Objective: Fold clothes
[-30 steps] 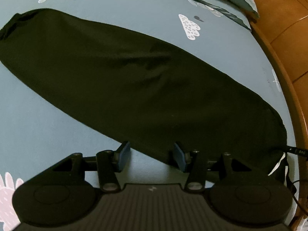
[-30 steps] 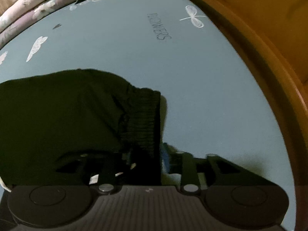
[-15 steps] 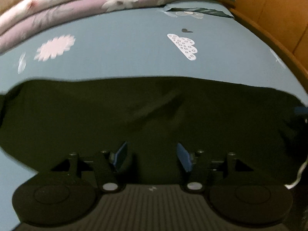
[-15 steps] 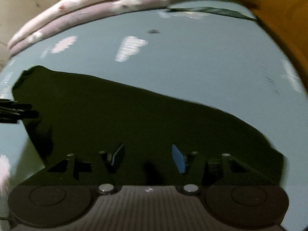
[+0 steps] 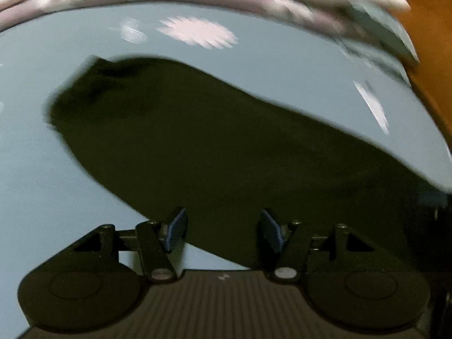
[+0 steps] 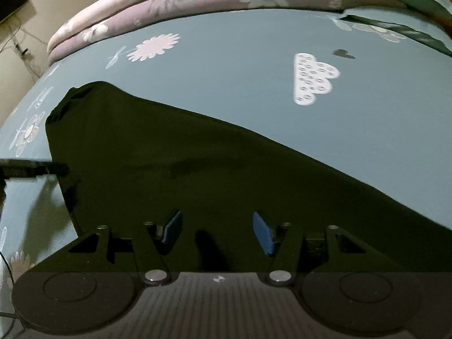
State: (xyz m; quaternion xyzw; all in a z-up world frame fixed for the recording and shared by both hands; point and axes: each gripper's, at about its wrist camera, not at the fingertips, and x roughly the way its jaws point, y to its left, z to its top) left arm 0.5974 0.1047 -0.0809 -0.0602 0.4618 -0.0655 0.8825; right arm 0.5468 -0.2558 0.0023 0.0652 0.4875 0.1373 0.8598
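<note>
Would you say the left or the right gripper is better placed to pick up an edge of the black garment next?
Left, probably: the left gripper is open straddling the black garment near its edge, while the right gripper hangs open over mid-cloth.

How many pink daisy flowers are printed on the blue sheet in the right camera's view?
3. One large daisy lies beyond the black garment, an outlined one left of it, and one at the lower left edge. The garment may hide more.

The right gripper (image 6: 216,233), previously clamped on the elastic waistband of the long black fabric garment (image 6: 175,169), has just opened and released it. The left gripper (image 5: 223,230) has also widened, nothing between its 2 fingers.
</note>
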